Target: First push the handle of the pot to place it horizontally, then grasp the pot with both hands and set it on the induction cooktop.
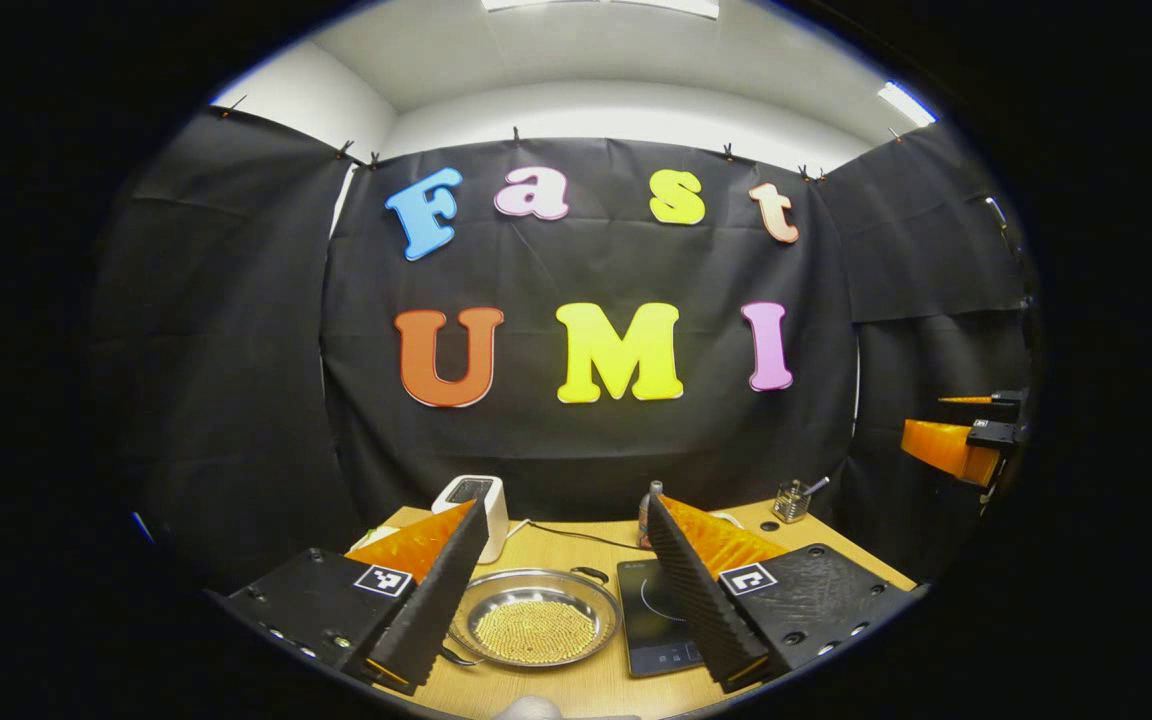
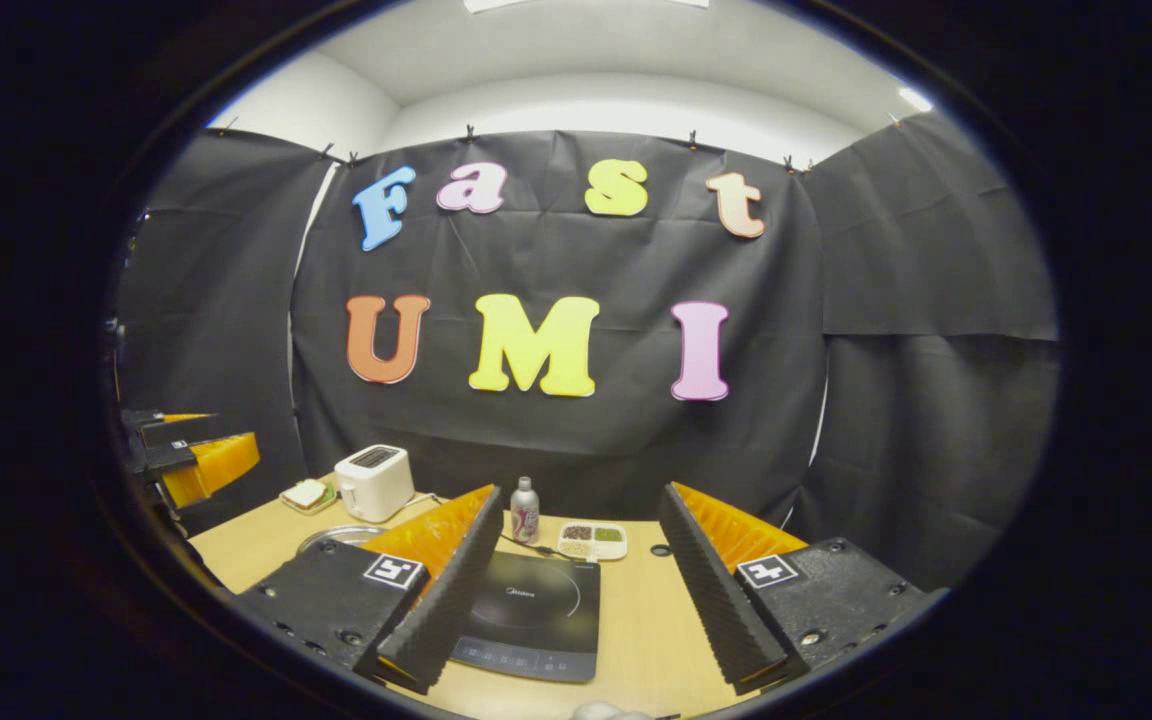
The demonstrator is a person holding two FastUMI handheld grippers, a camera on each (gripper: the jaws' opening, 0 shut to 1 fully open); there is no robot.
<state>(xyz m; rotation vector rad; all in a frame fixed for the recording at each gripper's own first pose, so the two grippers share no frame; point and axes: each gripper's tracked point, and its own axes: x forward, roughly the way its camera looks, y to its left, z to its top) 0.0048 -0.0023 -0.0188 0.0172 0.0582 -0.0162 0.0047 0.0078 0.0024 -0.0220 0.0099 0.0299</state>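
A shallow steel pot [image 1: 534,618] full of small yellow grains sits on the wooden table [image 1: 576,685], with a thin black handle at its near left edge and a loop at its far rim. Just right of it lies the black induction cooktop [image 1: 656,618]. My left gripper [image 1: 568,595] hovers above the pot, open, nothing between its ribbed fingers [image 1: 436,590]. In the right gripper view the cooktop [image 2: 531,615] lies below my right gripper [image 2: 581,590], which is open and empty. The pot's rim [image 2: 331,538] peeks out behind the left finger.
A white toaster [image 2: 374,481] stands at the back left with a sandwich plate [image 2: 304,494] beside it. A small bottle [image 2: 525,510], a divided dish [image 2: 592,540] and a cable lie behind the cooktop. A cup with utensils [image 1: 792,499] is at the back right. The other gripper [image 1: 966,440] shows far right.
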